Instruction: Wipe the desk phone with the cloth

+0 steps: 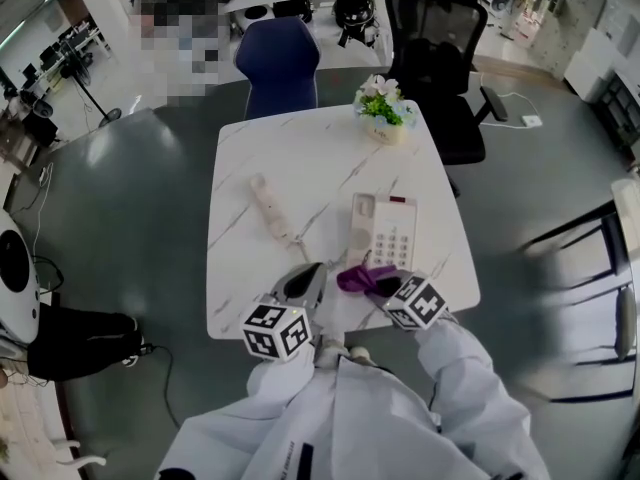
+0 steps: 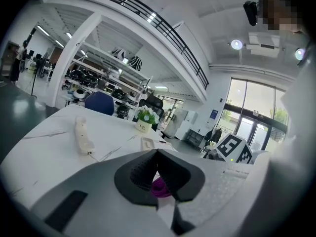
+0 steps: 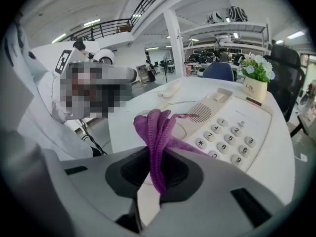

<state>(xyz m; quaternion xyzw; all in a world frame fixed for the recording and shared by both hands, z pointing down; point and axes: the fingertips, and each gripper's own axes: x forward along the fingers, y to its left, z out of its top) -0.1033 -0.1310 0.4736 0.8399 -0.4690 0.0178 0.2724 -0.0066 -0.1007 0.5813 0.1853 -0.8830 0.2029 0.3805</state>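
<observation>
The white desk phone (image 1: 383, 230) lies on the marble table (image 1: 250, 148), its keypad close ahead in the right gripper view (image 3: 232, 127). Its handset (image 1: 270, 208) lies off the base to the left, on a cord. My right gripper (image 1: 385, 283) is shut on a purple knitted cloth (image 3: 157, 132), which stands up out of the jaws at the phone's near left corner. My left gripper (image 1: 312, 273) hovers just left of it over the table's near edge, jaws closed tip to tip with nothing between them. The cloth (image 2: 160, 186) shows behind them.
A small pot of flowers (image 1: 383, 108) stands at the table's far right corner. A blue chair (image 1: 278, 63) and a black office chair (image 1: 440, 58) stand behind the table. A grey floor surrounds it, with cables at the left.
</observation>
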